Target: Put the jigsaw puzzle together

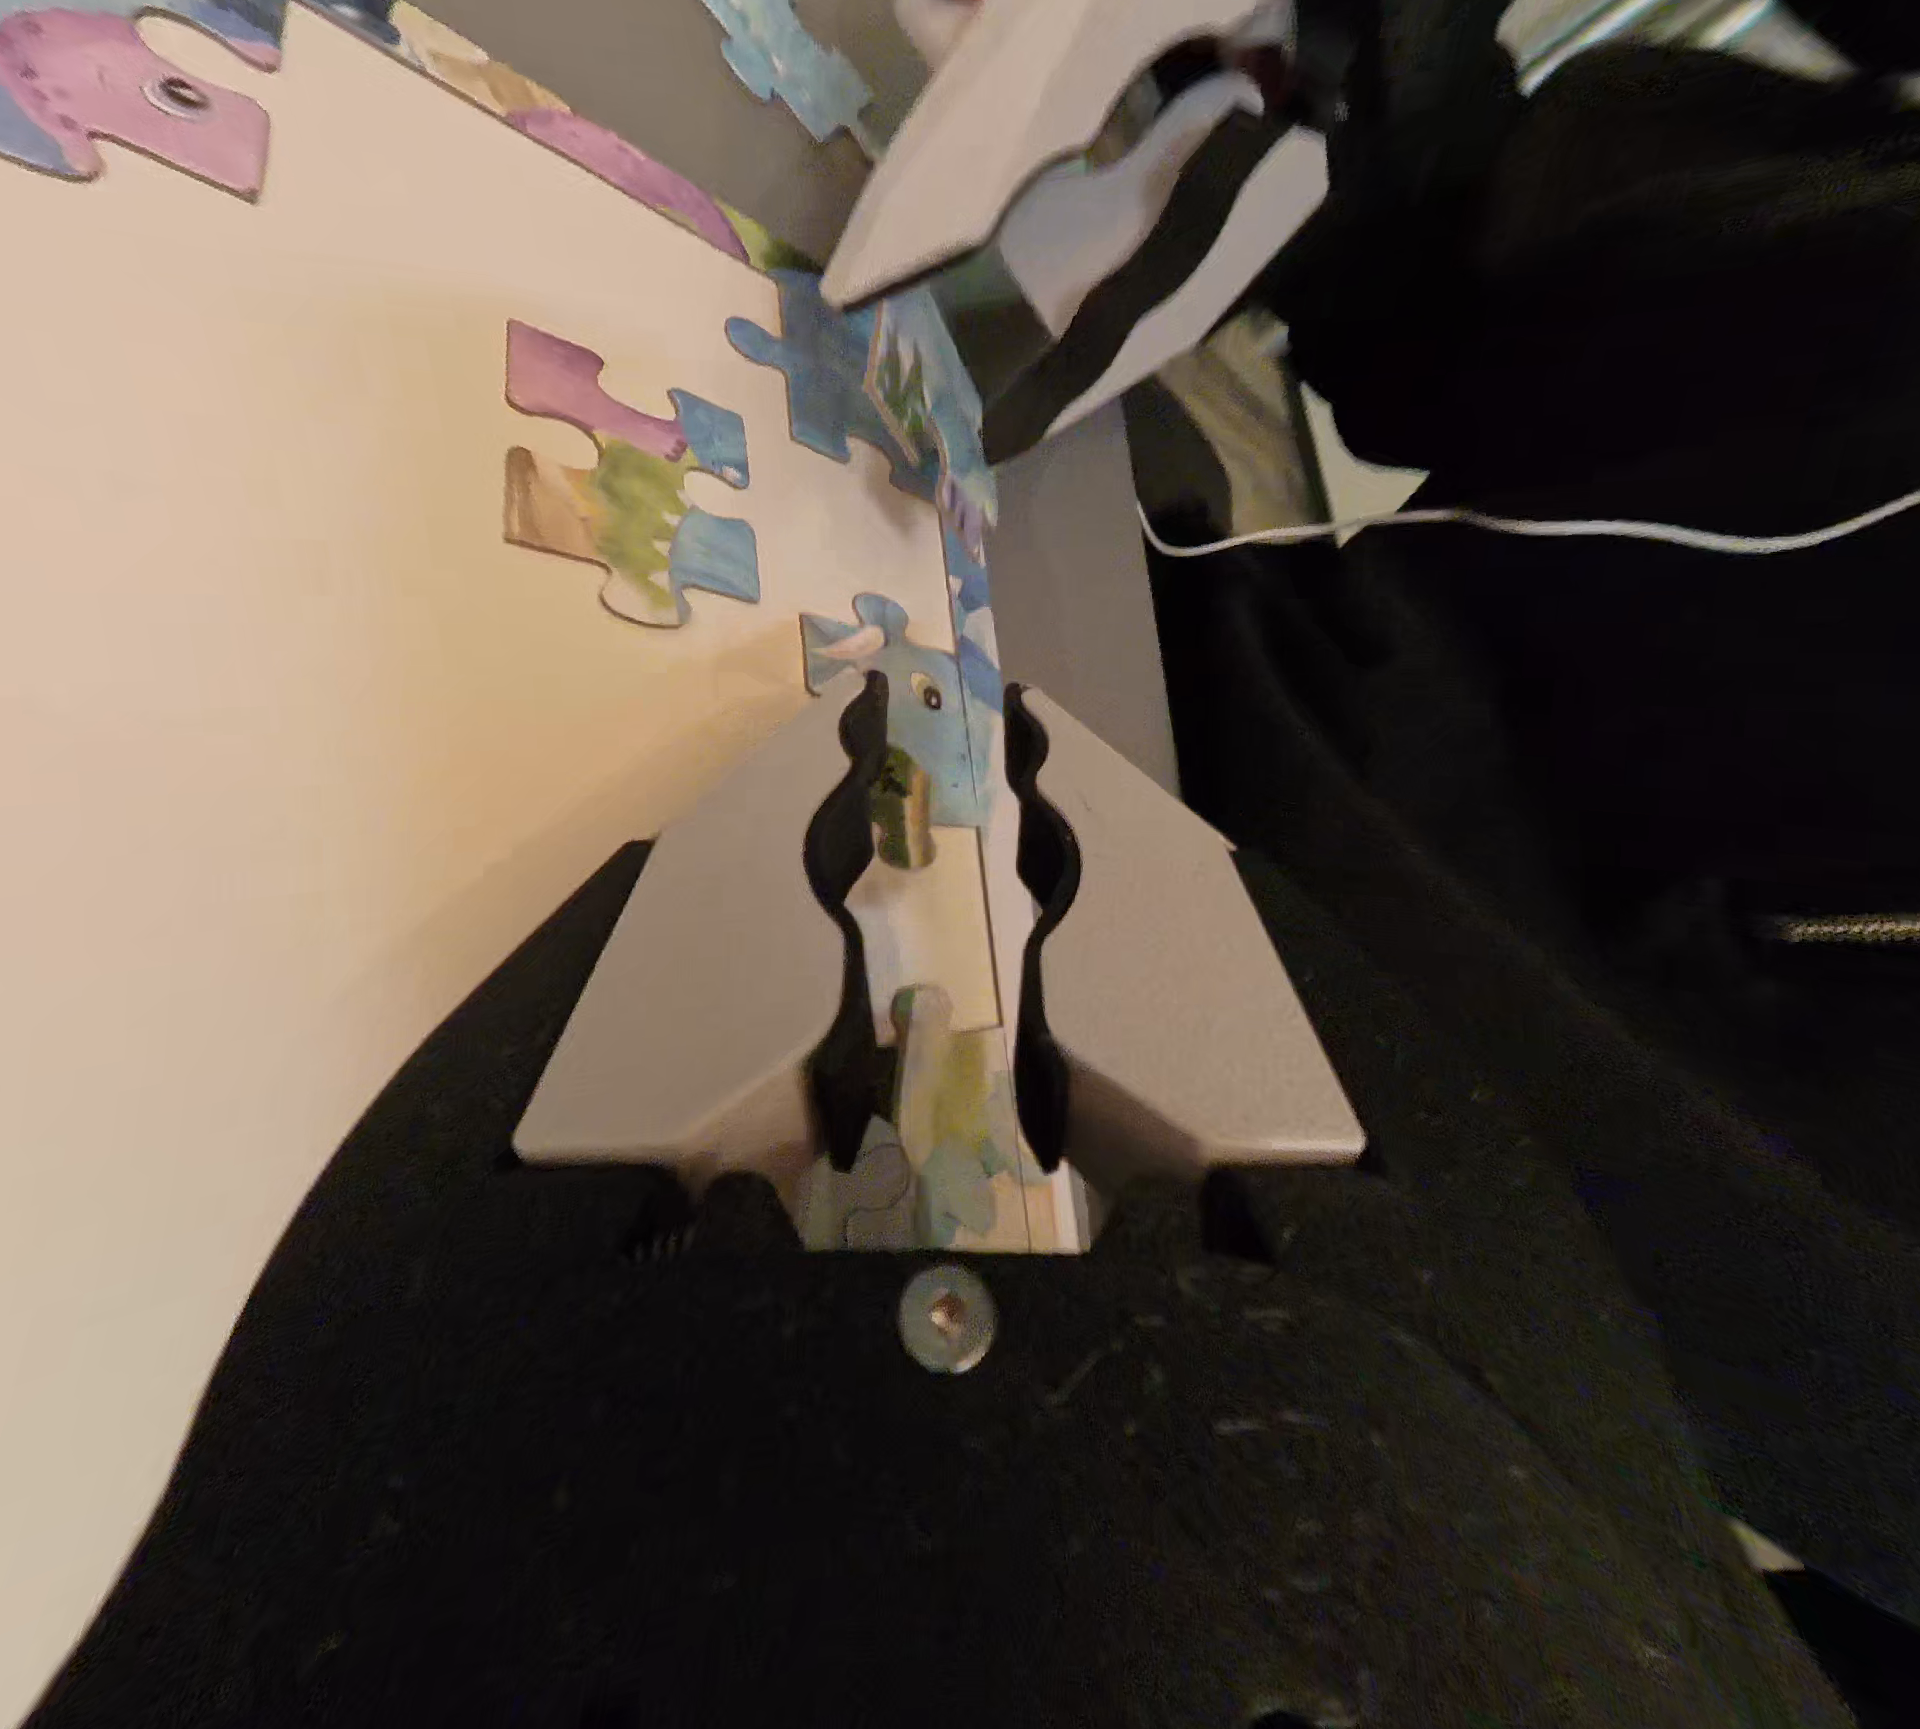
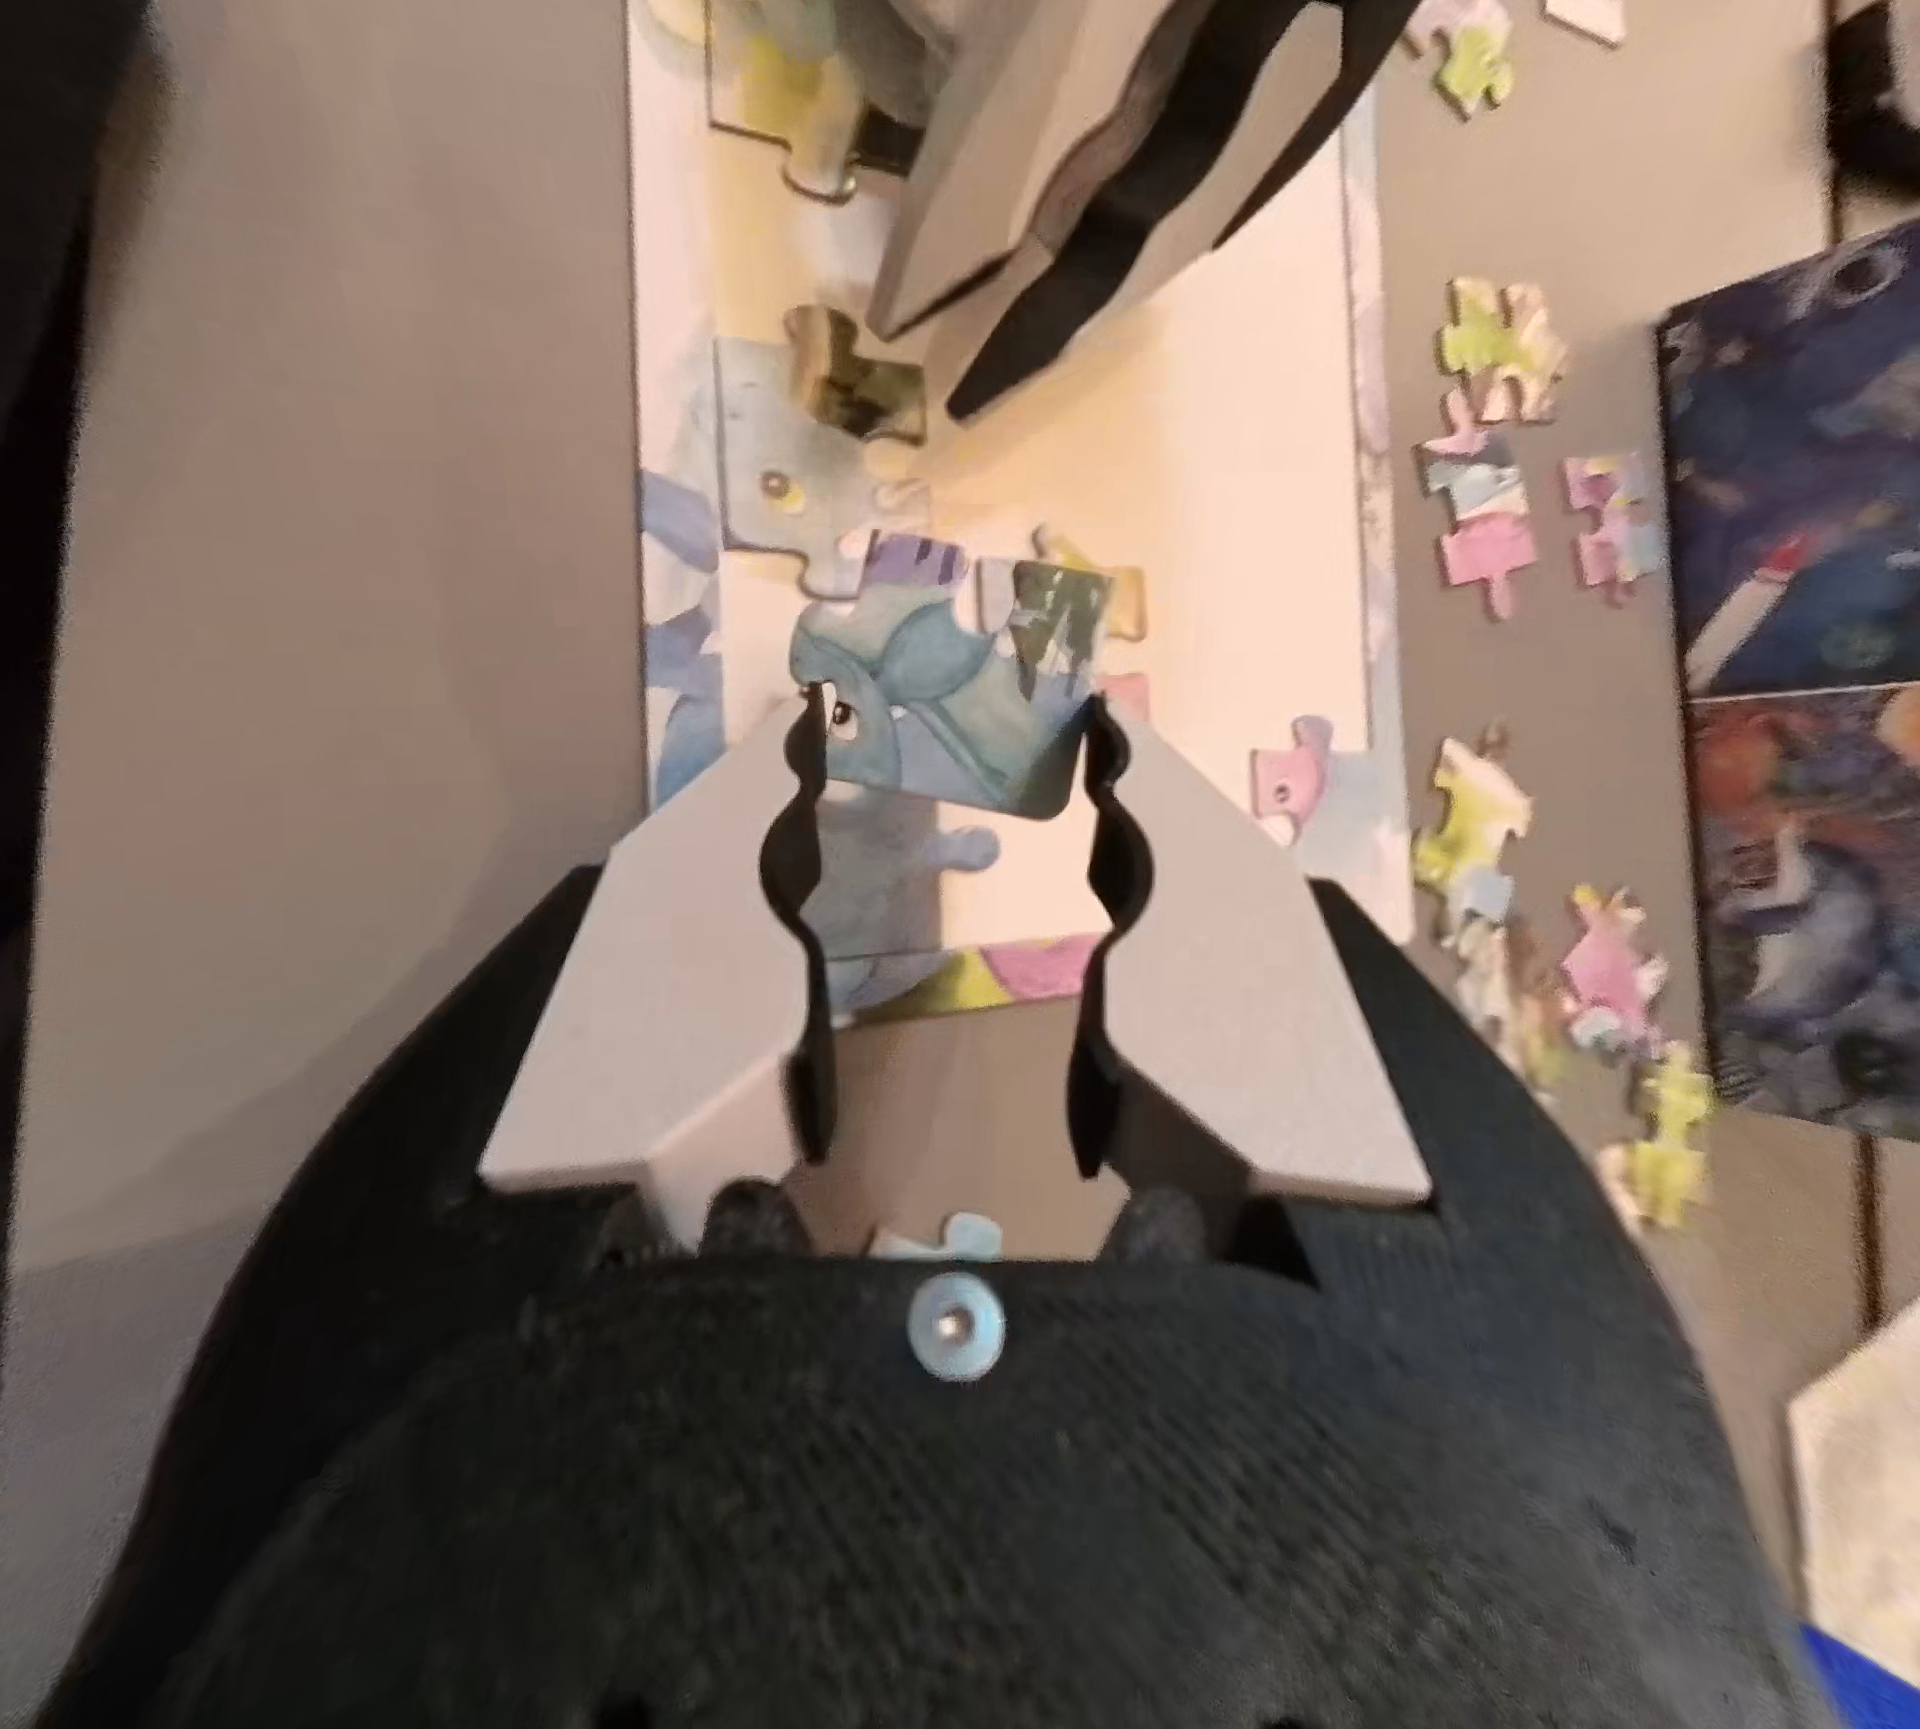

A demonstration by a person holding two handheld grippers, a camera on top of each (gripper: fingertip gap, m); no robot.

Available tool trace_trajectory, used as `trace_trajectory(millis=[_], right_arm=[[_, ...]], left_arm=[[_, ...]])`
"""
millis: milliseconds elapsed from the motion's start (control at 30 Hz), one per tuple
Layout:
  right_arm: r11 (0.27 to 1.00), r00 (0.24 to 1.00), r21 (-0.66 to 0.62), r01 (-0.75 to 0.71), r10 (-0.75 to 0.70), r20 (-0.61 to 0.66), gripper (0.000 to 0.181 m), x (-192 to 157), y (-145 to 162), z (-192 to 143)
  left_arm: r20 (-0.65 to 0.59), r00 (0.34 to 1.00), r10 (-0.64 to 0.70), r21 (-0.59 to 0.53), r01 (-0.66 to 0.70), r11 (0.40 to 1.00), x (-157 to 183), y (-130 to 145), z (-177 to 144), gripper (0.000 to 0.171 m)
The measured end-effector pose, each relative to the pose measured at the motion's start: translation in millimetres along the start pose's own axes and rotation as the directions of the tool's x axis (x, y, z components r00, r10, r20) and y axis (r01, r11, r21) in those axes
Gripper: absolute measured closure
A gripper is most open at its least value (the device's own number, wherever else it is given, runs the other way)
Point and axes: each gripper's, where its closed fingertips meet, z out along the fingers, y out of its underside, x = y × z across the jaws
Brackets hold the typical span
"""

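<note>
The cream puzzle board [image 1: 312,536] lies on a grey table, with assembled pieces along its edges. My right gripper [image 2: 951,718] is shut on a blue dinosaur piece [image 2: 935,713] and holds it tilted just above the board's near part [image 2: 1143,432]. In the left wrist view the same gripper [image 1: 909,365] comes in from the upper right with the piece [image 1: 894,391] at its tips. My left gripper [image 1: 940,697] is open and empty over the board's right edge, above a placed blue dinosaur-head piece [image 1: 925,682]. It shows at the top of the right wrist view [image 2: 925,365].
Loose pieces lie on the board: a purple one [image 1: 135,100] and a purple-green-blue cluster [image 1: 634,484]. One blue piece [image 1: 779,48] lies on the table beyond. Several loose pieces [image 2: 1486,474] and a dark picture box [image 2: 1787,640] lie right of the board. My right fingertips sit around 6 cm from my left ones.
</note>
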Motion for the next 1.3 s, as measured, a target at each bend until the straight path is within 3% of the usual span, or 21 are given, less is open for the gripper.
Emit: trace_trajectory(millis=[100, 267, 433, 600, 733, 900, 1033, 1300], right_arm=[[0.999, 0.993, -0.002, -0.051, 0.051, 0.102, 0.133, -13, 4, -1], [0.998, 0.984, -0.025, -0.053, 0.056, 0.166, 0.132, -14, 9, 2], [0.995, 0.988, -0.054, -0.084, 0.09, 0.128, 0.132, 2, 20, -10], [0.979, 0.974, 0.036, -0.201, 0.196, 0.114, 0.132, 7, 20, -24], [0.974, 0.97, 0.036, -0.224, 0.219, 0.109, 0.133, -2, 24, -18], [0.961, 0.958, 0.076, -0.267, 0.256, 0.131, 0.132, -17, 16, -10], [0.967, 0.961, 0.057, -0.248, 0.239, 0.138, 0.132, -24, 12, -5], [0.979, 0.969, 0.058, -0.197, 0.186, 0.162, 0.133, -21, -2, 4]], left_arm=[[-0.016, 0.998, 0.058, -0.032, -0.058, 0.998, 9, 8, 8, 0.151], [0.042, 0.991, 0.124, -0.049, -0.122, 0.991, 5, 9, 15, 0.167], [0.089, 0.984, 0.152, -0.046, -0.148, 0.988, 1, 7, 10, 0.166], [0.163, 0.975, 0.148, 0.025, -0.154, 0.988, -9, -5, -8, 0.164], [0.217, 0.96, 0.179, 0.036, -0.191, 0.981, -15, -8, -19, 0.158], [0.173, 0.931, 0.323, -0.077, -0.314, 0.946, -1, 10, -9, 0.13], [0.191, 0.899, 0.393, -0.139, -0.372, 0.918, 0, 19, 1, 0.127], [0.232, 0.88, 0.414, -0.151, -0.388, 0.909, -5, 18, -5, 0.127]])
